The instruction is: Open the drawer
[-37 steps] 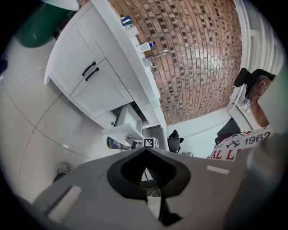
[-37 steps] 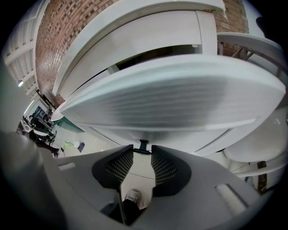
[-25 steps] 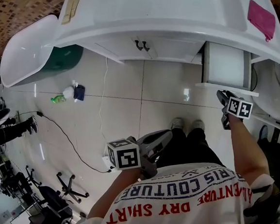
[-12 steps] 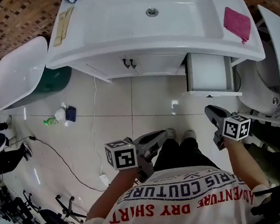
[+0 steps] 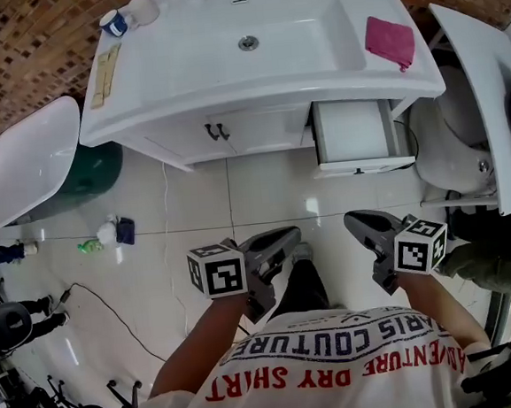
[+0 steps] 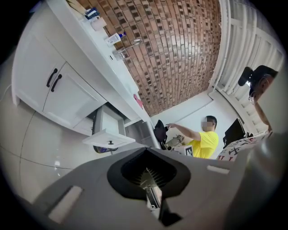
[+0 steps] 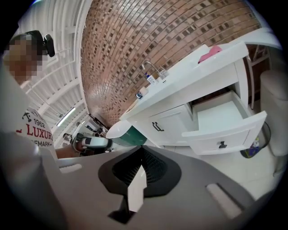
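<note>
The white drawer (image 5: 353, 132) stands pulled out from the right side of the vanity (image 5: 227, 77), empty inside, its small dark knob facing me. It also shows in the left gripper view (image 6: 108, 134) and the right gripper view (image 7: 225, 130). My right gripper (image 5: 355, 220) hangs well back from the drawer front, above the floor. Its jaws have just been closing and are now shut with nothing between them (image 7: 137, 186). My left gripper (image 5: 287, 235) is held beside it at the same height, its jaws together and empty (image 6: 150, 188).
Left of the drawer are two cabinet doors with dark handles (image 5: 216, 131). A pink cloth (image 5: 390, 40) lies on the counter's right end. A white tub (image 5: 21, 161) stands at left, a toilet (image 5: 451, 150) at right. A bottle (image 5: 88, 246) and a cable lie on the floor.
My right gripper has come up and back from the drawer front and shut its jaws. The left gripper has risen a little. The drawer stays pulled out.
</note>
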